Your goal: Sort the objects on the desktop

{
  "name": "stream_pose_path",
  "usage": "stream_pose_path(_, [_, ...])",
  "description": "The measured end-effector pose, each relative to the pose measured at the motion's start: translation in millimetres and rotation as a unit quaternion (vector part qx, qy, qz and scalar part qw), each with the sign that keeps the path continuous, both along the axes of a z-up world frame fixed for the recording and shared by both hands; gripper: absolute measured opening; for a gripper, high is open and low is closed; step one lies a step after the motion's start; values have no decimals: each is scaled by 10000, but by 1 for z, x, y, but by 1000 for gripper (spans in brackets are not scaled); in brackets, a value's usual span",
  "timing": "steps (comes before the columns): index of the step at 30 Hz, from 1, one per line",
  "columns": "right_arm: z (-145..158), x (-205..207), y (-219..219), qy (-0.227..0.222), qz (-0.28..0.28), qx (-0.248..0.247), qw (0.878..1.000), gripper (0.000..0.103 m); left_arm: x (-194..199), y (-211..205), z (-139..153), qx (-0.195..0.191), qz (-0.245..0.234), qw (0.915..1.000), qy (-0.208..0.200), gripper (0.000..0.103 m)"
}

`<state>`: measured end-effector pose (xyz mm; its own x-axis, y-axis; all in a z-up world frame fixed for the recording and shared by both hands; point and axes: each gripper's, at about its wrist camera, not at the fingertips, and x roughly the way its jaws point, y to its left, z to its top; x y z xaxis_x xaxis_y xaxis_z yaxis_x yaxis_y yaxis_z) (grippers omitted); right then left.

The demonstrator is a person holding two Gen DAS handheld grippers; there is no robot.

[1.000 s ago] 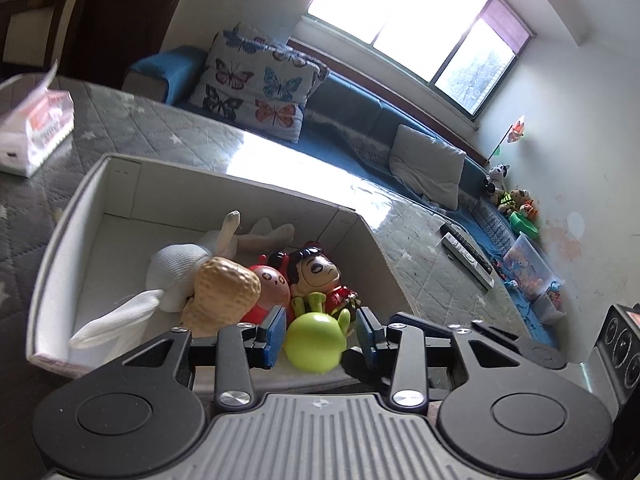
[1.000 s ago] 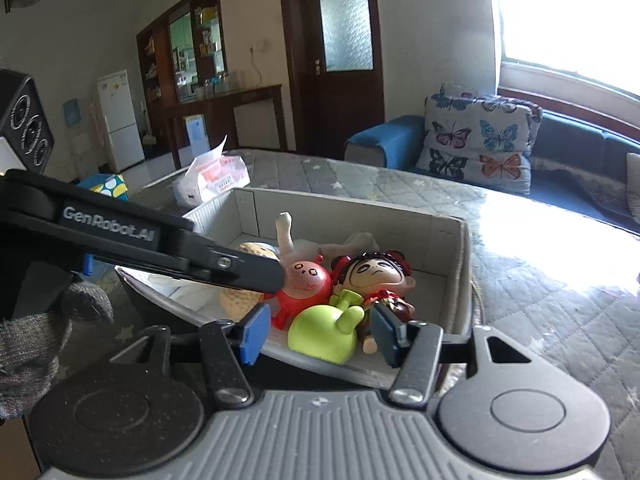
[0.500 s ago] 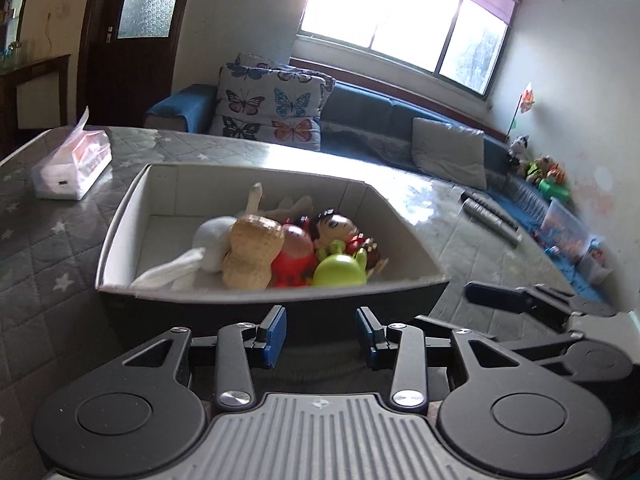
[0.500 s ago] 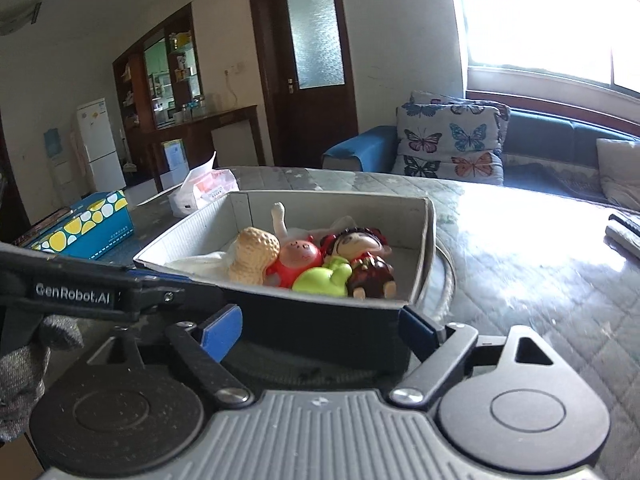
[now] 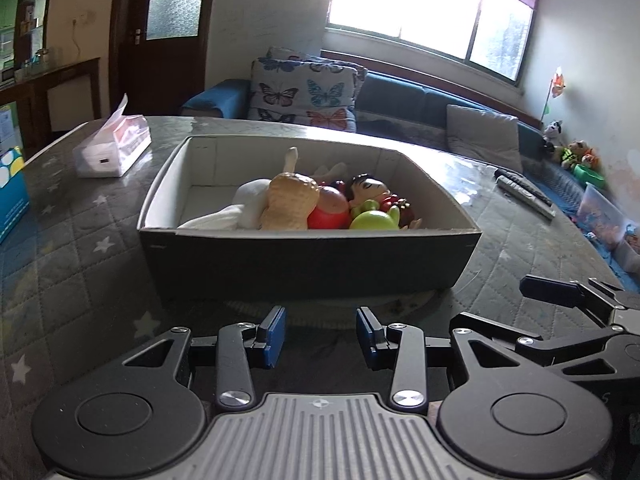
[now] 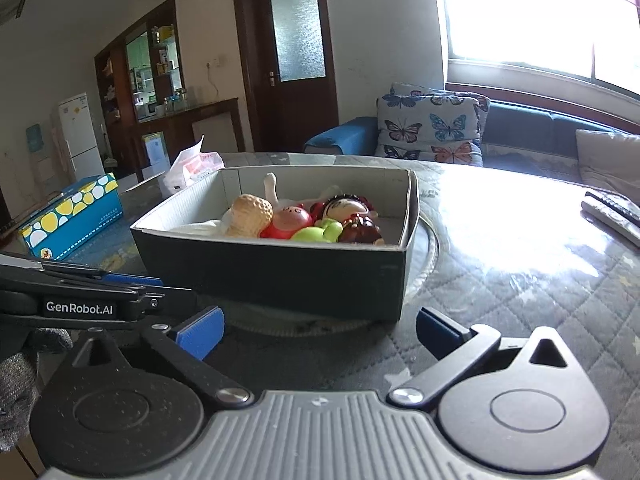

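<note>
**Toy box straight ahead of both grippers, nothing in either grip**

The dark cardboard box with the pale inside (image 5: pixel 308 256) stands on the grey star-quilted table under its clear cover (image 5: pixel 80 264), directly in front of both tools. In it lie a tan peanut-shaped toy (image 5: pixel 290 206), a red round-bodied doll (image 5: pixel 330 212), a lime-green apple-like toy (image 5: pixel 374 220), a black-haired doll head (image 5: pixel 370 192) and a white plush animal (image 5: pixel 244 210), all crowded toward the near and right part of the floor; the left part of the box shows bare bottom.

The left gripper (image 5: pixel 320 336) hovers low before the box's near wall, its blue pads a modest gap apart and holding nothing. The right gripper (image 6: pixel 320 330) sits just to its right (its linkage shows at the edge of the left wrist view), spread much wider and also empty. From the right wrist view the near right corner of the box is closest, and the long side of the box runs away to the left.

Judging by this layout, no loose toy is visible on the table near either tool, so sorting looks close to finished. A white tissue pack (image 5: pixel 114 150) and a blue spotted carton (image 6: pixel 72 214) stay well left of the box, nearer the left gripper; grey remote controls (image 6: pixel 614 210) lie far to the right, nearer the right one. Any further pick would start from one of those sides.
</note>
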<state>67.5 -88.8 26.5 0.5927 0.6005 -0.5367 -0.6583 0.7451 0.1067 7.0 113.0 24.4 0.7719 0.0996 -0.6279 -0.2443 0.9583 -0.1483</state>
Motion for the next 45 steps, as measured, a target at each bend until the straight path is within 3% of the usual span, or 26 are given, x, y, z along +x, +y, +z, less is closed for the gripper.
stream_pose_path(20, [-11,-35,-2,18,-191,-22,9998,103,-29,-6,-8,106,316,9994,82,41])
stream_pose_path(45, [-18,-53,5,-5,-242,-103,9997,103,-45,-21,-14,778,444,9958,175,41])
